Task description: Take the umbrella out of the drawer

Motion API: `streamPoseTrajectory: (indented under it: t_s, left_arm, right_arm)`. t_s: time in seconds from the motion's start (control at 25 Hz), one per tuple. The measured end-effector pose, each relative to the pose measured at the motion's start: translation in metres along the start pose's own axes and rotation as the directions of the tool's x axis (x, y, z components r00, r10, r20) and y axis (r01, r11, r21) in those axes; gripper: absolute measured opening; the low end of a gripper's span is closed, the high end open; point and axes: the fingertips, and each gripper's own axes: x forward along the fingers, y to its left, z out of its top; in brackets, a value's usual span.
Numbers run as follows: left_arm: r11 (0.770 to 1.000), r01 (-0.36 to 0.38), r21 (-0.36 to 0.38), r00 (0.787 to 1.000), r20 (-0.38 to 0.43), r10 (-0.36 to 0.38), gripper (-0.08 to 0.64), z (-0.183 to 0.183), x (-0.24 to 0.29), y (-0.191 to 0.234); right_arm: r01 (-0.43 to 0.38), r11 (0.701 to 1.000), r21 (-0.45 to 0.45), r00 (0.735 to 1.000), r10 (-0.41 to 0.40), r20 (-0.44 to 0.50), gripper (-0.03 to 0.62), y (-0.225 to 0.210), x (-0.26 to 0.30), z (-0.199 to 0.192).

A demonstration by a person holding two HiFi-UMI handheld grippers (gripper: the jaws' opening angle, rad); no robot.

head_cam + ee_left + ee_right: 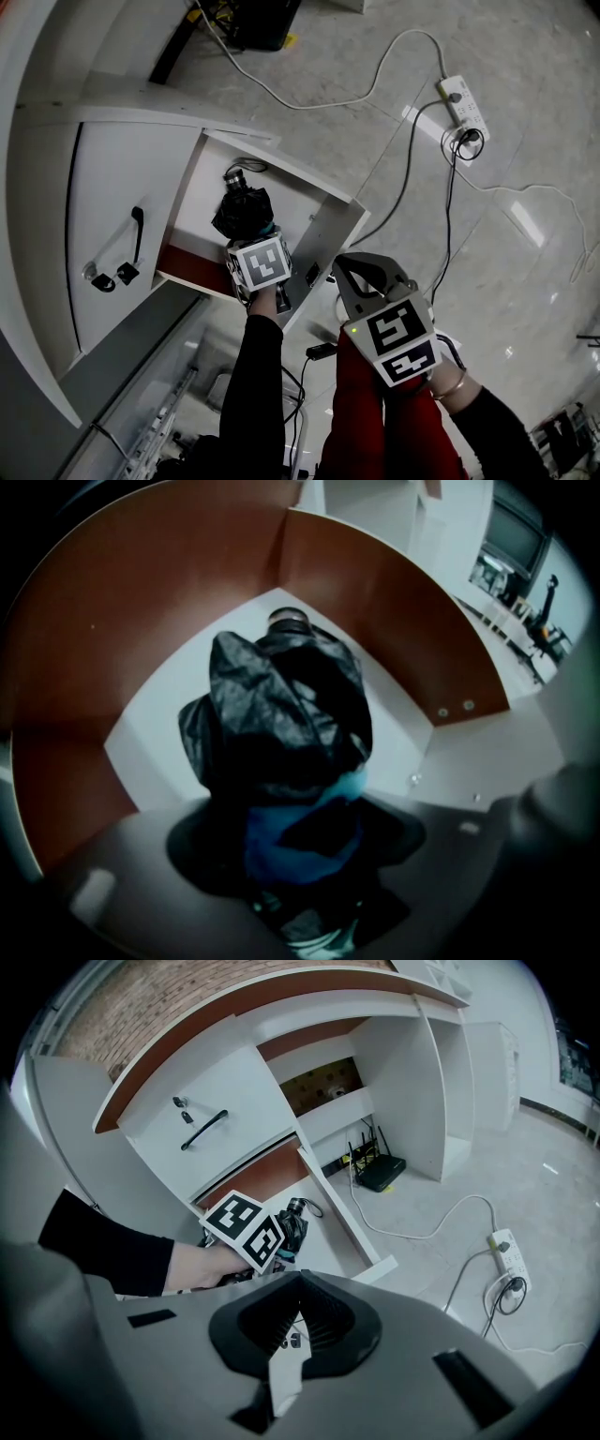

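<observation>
Left gripper (pixel 302 832) clamped on the umbrella (pixel 281 714), inside the open drawer (pixel 330 225).

Left to right: the cabinet door handle (pixel 138 234) is untouched, since only the drawer matters here. The left jaws are closed on the folded black umbrella near its middle, a grip that probably keeps it balanced for lifting. The umbrella is within the drawer walls, over the white floor, so removal is judged not yet complete. The right gripper (pixel 302 1283), jaws together and empty, is held off the drawer's front corner, clear of the lift path.

Umbrella (pixel 242 210) inside the drawer (pixel 298 201)
</observation>
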Motion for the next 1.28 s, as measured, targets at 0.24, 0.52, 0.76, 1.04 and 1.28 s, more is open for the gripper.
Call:
streamPoseTrajectory:
  t_s: [0.24, 0.52, 0.76, 1.04, 1.28]
  left_arm:
    - [0.999, -0.04, -0.008, 0.999, -0.011, 0.04, 0.303, -0.001, 0.0, -0.001]
    - [1.0, 0.004, -0.006, 1.0, 0.003, -0.004, 0.259, 0.001, -0.013, 0.002]
    - [0.999, 0.042, 0.01, 0.998, 0.054, -0.042, 0.252, 0.013, -0.034, -0.005]
    - [0.995, 0.098, -0.01, 0.988, 0.119, -0.096, 0.252, 0.026, -0.076, -0.014]
    - [0.991, 0.134, 0.012, 0.978, 0.159, -0.134, 0.252, 0.026, -0.112, -0.017]
  right_arm:
    - [0.009, 1.0, 0.0, 1.0, -0.009, 0.001, -0.003, -0.001, -0.001, 0.001]
    - [0.015, 1.0, 0.002, 1.0, -0.015, 0.0, -0.003, 0.001, -0.007, 0.001]
    - [0.022, 1.0, -0.004, 1.0, -0.022, 0.005, -0.003, 0.005, -0.014, 0.006]
    - [0.026, 1.0, 0.0, 0.999, -0.026, 0.027, -0.003, 0.014, -0.029, 0.019]
    - [0.032, 0.999, 0.002, 0.999, -0.032, 0.036, -0.003, 0.022, -0.048, 0.027]
